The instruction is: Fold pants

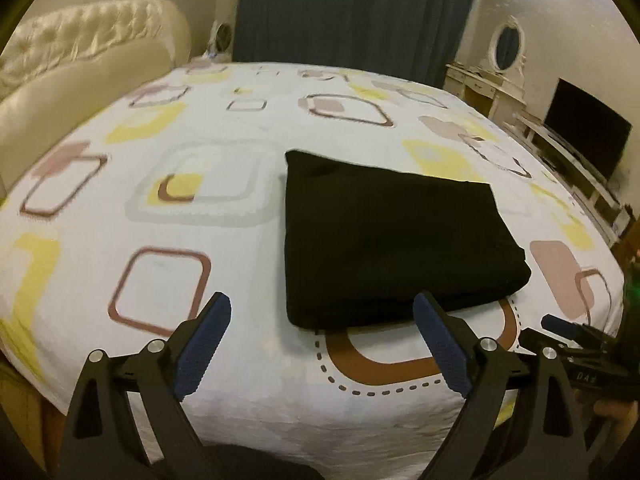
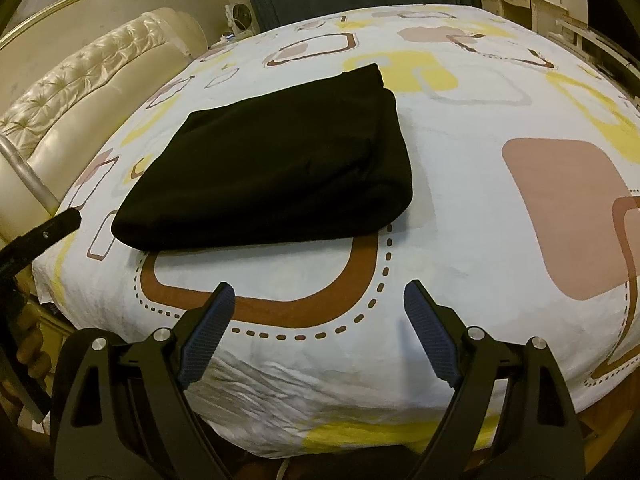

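My left gripper (image 1: 322, 308) stood with its jaws spread wide and nothing between them; its blue pads (image 1: 440, 344) hung clear above the bed sheet (image 1: 240, 360). The black pants (image 1: 384, 236) lay ahead of those jaws and a little to their right, folded into a thick, roughly square bundle flat on the sheet. The tip of my left gripper's right finger overlapped the bundle's near edge in that view, though I could not tell whether it touched the cloth.

My right gripper (image 2: 318, 296) was likewise released, its jaws wide and empty over the sheet's brown, dash-bordered loop (image 2: 256, 300). From there the pants (image 2: 276, 168) sat ahead and to the left of the jaws, apart from them, the bundle's near edge lying across the far side of that loop.

At the right rim of the left view a part of my right gripper (image 1: 576, 336) showed, beside the bundle's near corner. Beyond the bed stood a cream tufted headboard (image 1: 80, 52) to the left, and a dark curtain (image 1: 352, 12) straight ahead.
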Demonstrator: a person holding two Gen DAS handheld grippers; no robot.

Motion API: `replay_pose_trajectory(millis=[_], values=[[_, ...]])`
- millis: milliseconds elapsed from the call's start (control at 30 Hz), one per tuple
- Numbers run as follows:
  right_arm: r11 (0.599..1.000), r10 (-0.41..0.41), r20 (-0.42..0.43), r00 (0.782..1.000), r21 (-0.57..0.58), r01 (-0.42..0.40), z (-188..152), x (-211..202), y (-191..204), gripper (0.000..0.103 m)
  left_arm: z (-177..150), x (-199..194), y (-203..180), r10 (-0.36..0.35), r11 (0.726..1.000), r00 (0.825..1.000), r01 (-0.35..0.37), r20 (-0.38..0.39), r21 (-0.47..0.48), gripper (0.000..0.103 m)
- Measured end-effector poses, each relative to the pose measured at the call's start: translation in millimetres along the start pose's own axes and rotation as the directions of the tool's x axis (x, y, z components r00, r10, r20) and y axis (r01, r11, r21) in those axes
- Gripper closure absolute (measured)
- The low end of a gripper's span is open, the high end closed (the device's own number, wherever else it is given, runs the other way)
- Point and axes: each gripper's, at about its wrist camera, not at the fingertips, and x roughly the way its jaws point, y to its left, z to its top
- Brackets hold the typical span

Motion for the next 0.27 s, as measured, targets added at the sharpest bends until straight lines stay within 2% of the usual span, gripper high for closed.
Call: replay_pose_trajectory(millis=[167, 267], values=[[1.0, 0.021, 0.009, 1.0, 0.013, -0.021, 7, -7, -3, 0.017, 17, 1, 7, 0.063, 0.998, 0.998, -0.063, 0.012, 0.029, 0.011], [1.0, 0.017, 0.033, 0.999, 0.018, -0.017, 22, -12, -11, 0.015, 35, 17, 32, 0.125, 0.992, 0.992, -0.125, 0.036, 0.015, 0.011]])
